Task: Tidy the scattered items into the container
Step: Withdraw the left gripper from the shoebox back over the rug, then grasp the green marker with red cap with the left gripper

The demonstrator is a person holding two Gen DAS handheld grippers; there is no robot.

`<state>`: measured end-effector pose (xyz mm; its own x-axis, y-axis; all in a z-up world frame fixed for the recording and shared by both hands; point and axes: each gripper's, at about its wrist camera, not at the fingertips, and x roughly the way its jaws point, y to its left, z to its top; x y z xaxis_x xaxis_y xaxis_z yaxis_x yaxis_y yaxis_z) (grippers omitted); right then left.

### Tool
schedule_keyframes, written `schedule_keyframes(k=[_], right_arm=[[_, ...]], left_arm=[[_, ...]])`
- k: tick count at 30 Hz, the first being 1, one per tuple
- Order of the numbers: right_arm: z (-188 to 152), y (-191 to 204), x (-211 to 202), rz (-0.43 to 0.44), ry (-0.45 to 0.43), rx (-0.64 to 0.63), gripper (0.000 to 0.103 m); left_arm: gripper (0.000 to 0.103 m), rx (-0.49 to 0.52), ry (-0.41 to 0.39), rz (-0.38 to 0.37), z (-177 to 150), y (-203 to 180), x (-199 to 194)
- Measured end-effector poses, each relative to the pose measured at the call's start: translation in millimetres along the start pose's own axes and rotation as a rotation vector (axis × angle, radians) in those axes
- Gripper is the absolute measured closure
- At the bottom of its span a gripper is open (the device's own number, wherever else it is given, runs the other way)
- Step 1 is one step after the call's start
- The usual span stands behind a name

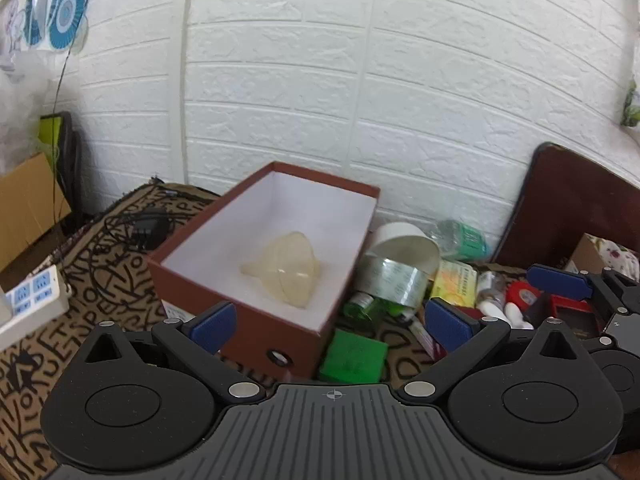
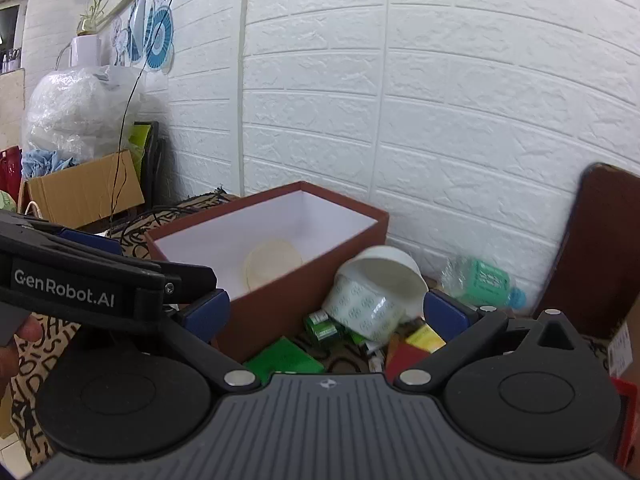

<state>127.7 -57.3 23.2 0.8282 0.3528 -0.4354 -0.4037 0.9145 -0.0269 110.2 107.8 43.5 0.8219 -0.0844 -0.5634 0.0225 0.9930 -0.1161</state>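
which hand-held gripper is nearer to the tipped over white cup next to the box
Right. The right hand-held gripper hangs open just short of the white cup. The left hand-held gripper, also open, faces the brown box, with the cup off to its right.

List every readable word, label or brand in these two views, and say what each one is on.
"GenRobot.AI": white lettering on the side of the left gripper, seen in the right wrist view.
Patterned cloth: big black letters, no whole word readable.
Green-labelled bottle, yellow packet, white cup: print too blurred to read.
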Motion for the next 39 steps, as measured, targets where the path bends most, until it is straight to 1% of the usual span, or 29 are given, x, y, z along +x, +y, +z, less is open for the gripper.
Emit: schedule_keyframes(k=[3,7,10,13,17,21,27,30,33,34,35,36,38,39], right_arm=[[-15.4,0.5,-12.6,-0.023,0.007,-0.019,0.0],[-39.1,7.2,-26.0,-0.057,0.015,-0.069,0.0],[-56.0,12.2,-32.9,-0.06,0.023,-0.076,0.0],[-69.5,16.0,-34.8,-0.051,0.04,-0.057,0.0],[-86.3,14.4,-35.1,-0.013,0.073,-0.001,0.0],[-100.4,4.5,-37.8,-0.049,0.083,0.04,0.0],[-109.9,-22.6,-34.3,-0.104,0.102,0.093,0.0],[-114.8,-34.7,-27.7,-0.122,0.11,0.123,0.0],[-120.5,-46.4,-19.5,-0.137,0.118,0.15,0.001],[-122.3,-50.0,-16.9,-0.141,0.121,0.157,0.002],[-123.8,-53.9,-14.0,-0.145,0.128,0.163,0.003],[-125.4,-57.0,-11.0,-0.151,0.136,0.166,0.004],[-129.1,-63.7,-4.4,-0.158,0.155,0.17,0.013],[-130.7,-67.1,-1.0,-0.159,0.166,0.174,0.016]], left_arm=[[0.0,0.001,0.004,-0.012,-19.0,-7.3,-5.3],[0.0,-0.021,0.032,-0.038,-47.4,-9.1,-8.3],[0.0,-0.05,0.058,-0.057,-67.4,-4.1,-9.6],[0.0,-0.065,0.081,-0.065,-82.6,1.8,-8.6],[0.0,-0.041,0.1,-0.054,-92.8,2.5,-5.3],[0.0,-0.014,0.11,-0.103,-96.2,-6.9,1.7],[0.0,0.038,0.128,-0.157,-98.1,-35.3,25.1],[0.003,0.053,0.14,-0.175,-96.8,-47.7,38.5],[0.01,0.069,0.152,-0.195,-94.1,-58.9,52.8],[0.013,0.072,0.158,-0.199,-93.3,-62.4,58.1],[0.018,0.073,0.164,-0.203,-92.6,-65.9,63.6],[0.02,0.073,0.172,-0.207,-92.0,-69.4,69.7],[0.027,0.072,0.193,-0.218,-91.6,-76.5,82.0],[0.029,0.074,0.205,-0.227,-91.7,-80.4,88.1]])
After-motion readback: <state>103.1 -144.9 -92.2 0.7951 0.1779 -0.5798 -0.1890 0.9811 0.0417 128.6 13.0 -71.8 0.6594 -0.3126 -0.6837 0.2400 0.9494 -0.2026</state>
